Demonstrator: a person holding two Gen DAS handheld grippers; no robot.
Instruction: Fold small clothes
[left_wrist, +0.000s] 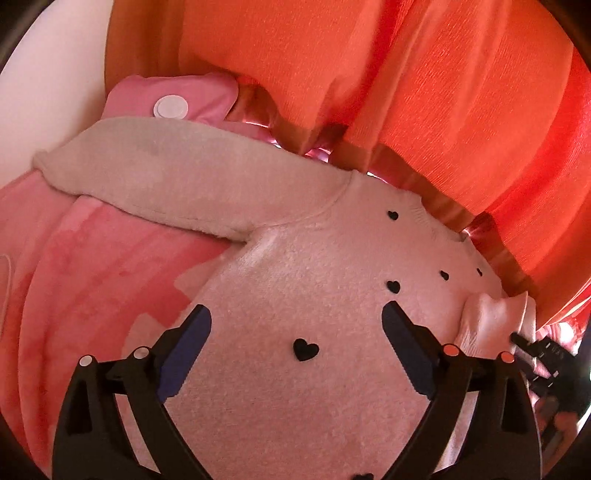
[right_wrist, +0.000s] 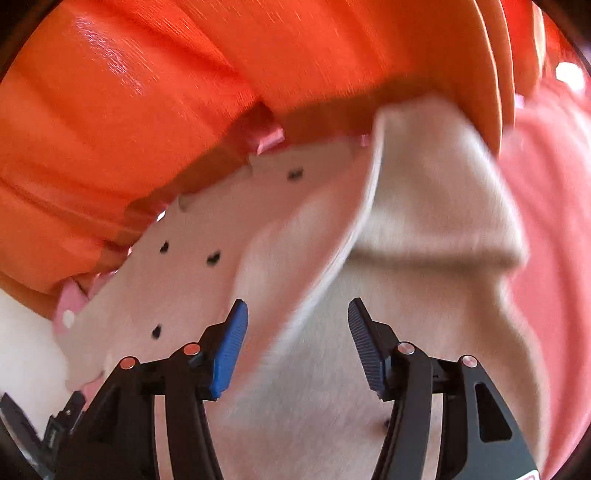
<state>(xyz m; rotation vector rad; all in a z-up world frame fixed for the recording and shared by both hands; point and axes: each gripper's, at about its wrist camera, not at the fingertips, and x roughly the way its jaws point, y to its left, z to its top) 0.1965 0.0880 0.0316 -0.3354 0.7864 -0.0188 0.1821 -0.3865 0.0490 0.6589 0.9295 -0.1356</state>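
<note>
Left tool (left_wrist: 295, 317) and right tool (right_wrist: 297, 314) both agape, empty, over the pale heart-dotted sweater (left_wrist: 303, 258); sleeve (right_wrist: 436, 206) beyond right tool.

Orange curtain (left_wrist: 424, 92) hangs in heavy folds across the back, a darker band along its hem. Pink blanket (left_wrist: 92, 280) with paler patches covers the surface on the left. Pink cushion (left_wrist: 192, 96) with a white round disc (left_wrist: 170, 107) sits near the curtain.
</note>
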